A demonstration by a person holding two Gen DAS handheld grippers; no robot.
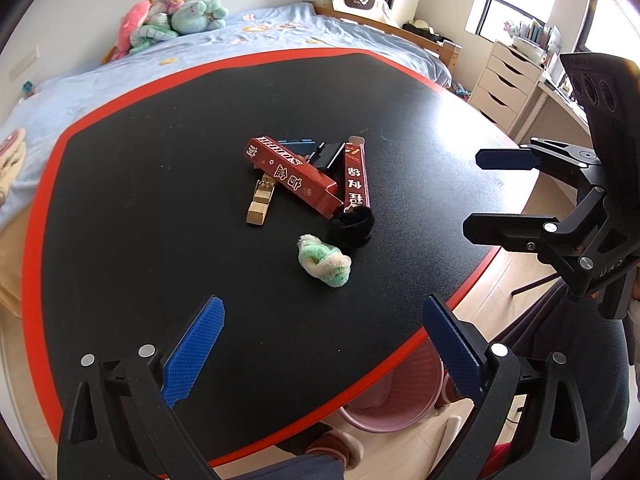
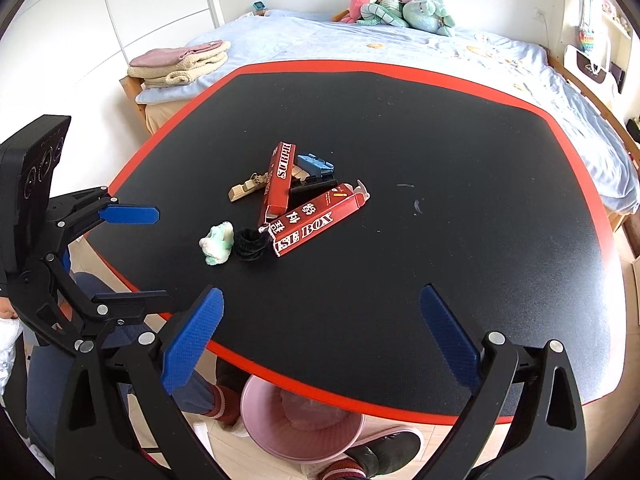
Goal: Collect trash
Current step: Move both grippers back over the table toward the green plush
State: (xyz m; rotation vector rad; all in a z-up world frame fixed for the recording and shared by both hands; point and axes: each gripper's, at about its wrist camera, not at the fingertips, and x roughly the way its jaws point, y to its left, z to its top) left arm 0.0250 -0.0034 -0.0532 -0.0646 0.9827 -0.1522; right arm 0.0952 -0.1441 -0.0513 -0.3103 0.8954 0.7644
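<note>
Both tongs, left [image 1: 320, 344] and right [image 2: 320, 336], gape empty; best take the green scrunchie [image 1: 324, 261] just ahead first, squarely.

Two red boxes [image 1: 290, 176] amid clutter on black table [image 1: 160, 160], tongs [image 1: 324, 344] agape.

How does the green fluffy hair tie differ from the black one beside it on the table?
The green hair tie is pale mint with cream patches; the black hair tie is plain dark. The green one lies clear of the boxes, while the black one sits at the end of a red box. Both are fluffy rings of similar size, side by side, with neither claw on them.
</note>
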